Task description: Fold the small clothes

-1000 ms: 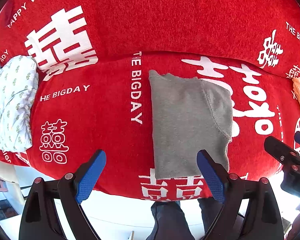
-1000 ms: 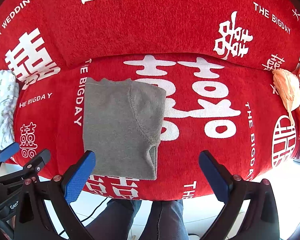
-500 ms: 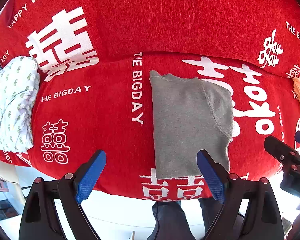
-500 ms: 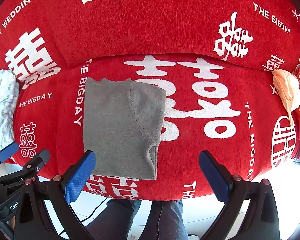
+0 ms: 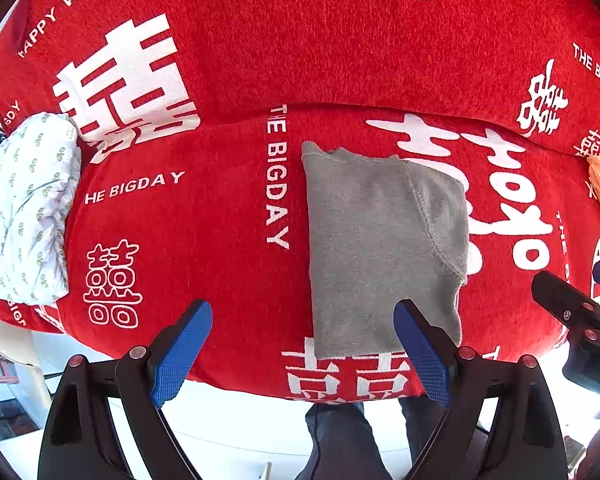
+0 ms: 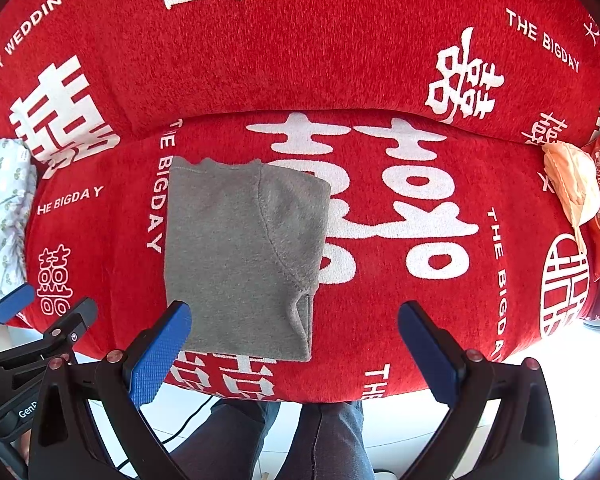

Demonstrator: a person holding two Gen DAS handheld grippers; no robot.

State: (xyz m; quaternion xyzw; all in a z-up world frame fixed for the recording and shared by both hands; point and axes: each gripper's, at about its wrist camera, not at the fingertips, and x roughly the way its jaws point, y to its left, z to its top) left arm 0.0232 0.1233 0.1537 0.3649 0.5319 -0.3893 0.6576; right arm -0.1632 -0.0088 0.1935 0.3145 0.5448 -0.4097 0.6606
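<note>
Covering the whole surface, a red cloth [image 5: 204,264] printed with white wedding characters. Lying flat near its front edge, a grey garment [image 5: 372,248], already folded into a tall rectangle, a curved seam and a doubled layer along its right side. Resting at the far left, a white patterned bundle [image 5: 24,216]; at the far right, a crumpled peach cloth [image 6: 572,188].

Finishing well probably means one more fold: pinching the two near corners through every layer, lifting only slightly, carrying them straight back to the far edge, keeping the side edges aligned, then smoothing flat.

Hovering above the front edge, the left gripper [image 5: 304,344], jaws spread wide and empty, its right finger over the garment's near right corner. Hovering beside it, the right gripper [image 6: 296,344], equally spread and empty, its left finger over the garment's near left corner. Neither visibly touching fabric.
</note>
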